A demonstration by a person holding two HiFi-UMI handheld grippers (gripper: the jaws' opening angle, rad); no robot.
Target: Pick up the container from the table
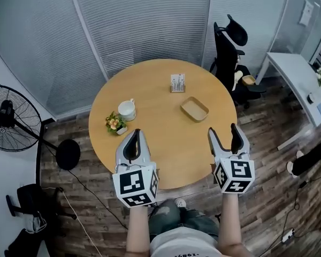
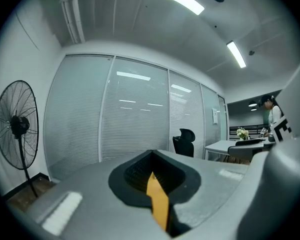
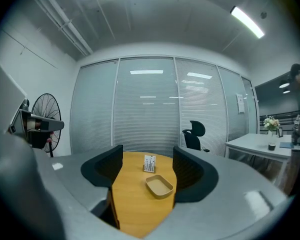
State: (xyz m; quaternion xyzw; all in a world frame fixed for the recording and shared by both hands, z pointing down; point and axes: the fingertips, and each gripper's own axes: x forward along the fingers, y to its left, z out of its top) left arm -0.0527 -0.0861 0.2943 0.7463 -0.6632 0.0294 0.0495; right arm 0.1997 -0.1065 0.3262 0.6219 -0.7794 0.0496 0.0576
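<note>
The container [image 1: 195, 109] is a shallow tan rectangular tray lying empty on the right half of the round wooden table [image 1: 160, 138]. In the right gripper view the container [image 3: 159, 185] sits straight ahead between the jaws, some way off. My right gripper [image 1: 223, 132] hovers open over the table's near right edge with nothing in it. My left gripper [image 1: 134, 137] hangs over the near left edge, shut and empty. In its own view the left gripper [image 2: 153, 173] shows only a thin sliver of table between its jaws.
On the table stand a card holder [image 1: 177, 83], a white cup [image 1: 127, 110] and a small flower pot [image 1: 115, 123]. A black office chair [image 1: 232, 58] and a white desk [image 1: 299, 82] are at the right, a standing fan [image 1: 10, 116] at the left.
</note>
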